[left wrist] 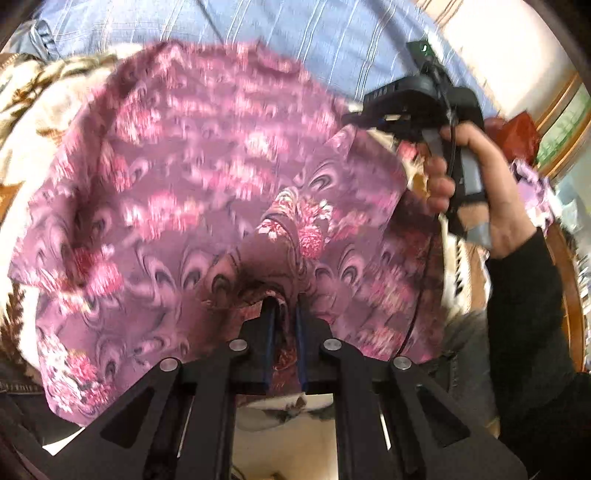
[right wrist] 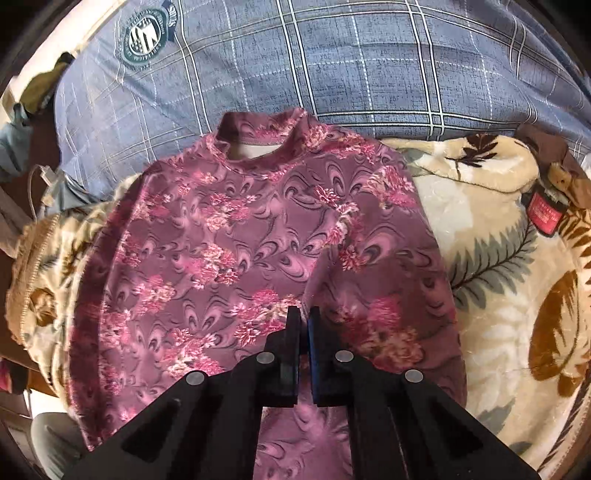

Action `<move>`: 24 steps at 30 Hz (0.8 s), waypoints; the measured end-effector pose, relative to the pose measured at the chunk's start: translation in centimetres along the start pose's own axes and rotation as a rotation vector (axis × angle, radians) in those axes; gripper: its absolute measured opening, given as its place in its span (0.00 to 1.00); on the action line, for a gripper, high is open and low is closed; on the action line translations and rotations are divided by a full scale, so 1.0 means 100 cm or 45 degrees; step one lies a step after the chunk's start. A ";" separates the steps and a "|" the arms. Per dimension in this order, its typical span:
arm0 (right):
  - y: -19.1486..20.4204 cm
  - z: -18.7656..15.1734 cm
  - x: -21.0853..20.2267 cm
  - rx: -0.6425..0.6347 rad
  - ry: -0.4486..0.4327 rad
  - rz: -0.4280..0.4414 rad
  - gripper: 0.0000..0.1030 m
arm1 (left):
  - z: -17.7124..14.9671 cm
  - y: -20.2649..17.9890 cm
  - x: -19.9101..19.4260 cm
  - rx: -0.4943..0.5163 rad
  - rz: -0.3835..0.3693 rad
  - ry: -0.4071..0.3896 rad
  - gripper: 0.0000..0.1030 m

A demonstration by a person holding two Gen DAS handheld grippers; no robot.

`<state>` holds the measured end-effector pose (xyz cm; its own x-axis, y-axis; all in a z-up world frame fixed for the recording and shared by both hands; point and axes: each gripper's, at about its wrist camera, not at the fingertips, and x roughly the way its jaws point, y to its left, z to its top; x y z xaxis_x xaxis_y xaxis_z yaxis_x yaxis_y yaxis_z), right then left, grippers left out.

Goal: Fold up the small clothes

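Observation:
A purple top with pink flower print (right wrist: 236, 243) lies spread on a cream leaf-patterned blanket (right wrist: 491, 258), its collar (right wrist: 266, 136) at the far end. My right gripper (right wrist: 303, 317) is shut on a fold of the top near its lower hem. My left gripper (left wrist: 284, 306) is shut on a bunched edge of the same top (left wrist: 177, 192), which is lifted and blurred in the left wrist view. The right gripper (left wrist: 373, 114) and the hand holding it also show at the upper right of that view, at the top's far corner.
A blue plaid duvet (right wrist: 369, 74) with a green crest (right wrist: 147, 33) lies beyond the top. A red tag (right wrist: 546, 214) sits on the blanket at the right. A white cable (right wrist: 44, 177) lies at the left. Wooden furniture (left wrist: 569, 122) stands at the right.

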<state>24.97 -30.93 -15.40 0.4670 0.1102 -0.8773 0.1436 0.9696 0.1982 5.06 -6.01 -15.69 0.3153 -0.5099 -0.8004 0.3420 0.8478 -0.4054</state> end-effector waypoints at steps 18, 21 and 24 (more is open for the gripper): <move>-0.014 -0.132 -0.026 0.076 0.070 0.114 0.31 | 0.024 0.089 -0.073 -0.120 0.455 -0.187 0.53; 0.007 -0.126 -0.073 0.044 -0.108 0.311 0.54 | 0.034 0.105 -0.061 -0.132 0.421 -0.127 0.53; 0.044 -0.114 -0.099 -0.040 -0.158 0.522 0.72 | 0.043 0.110 -0.043 -0.143 0.390 -0.116 0.50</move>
<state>11.08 -25.24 -10.83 0.5817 0.4628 -0.6689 -0.1015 0.8572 0.5049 11.23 4.87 -14.84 0.4680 -0.2355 -0.8518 0.1209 0.9718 -0.2023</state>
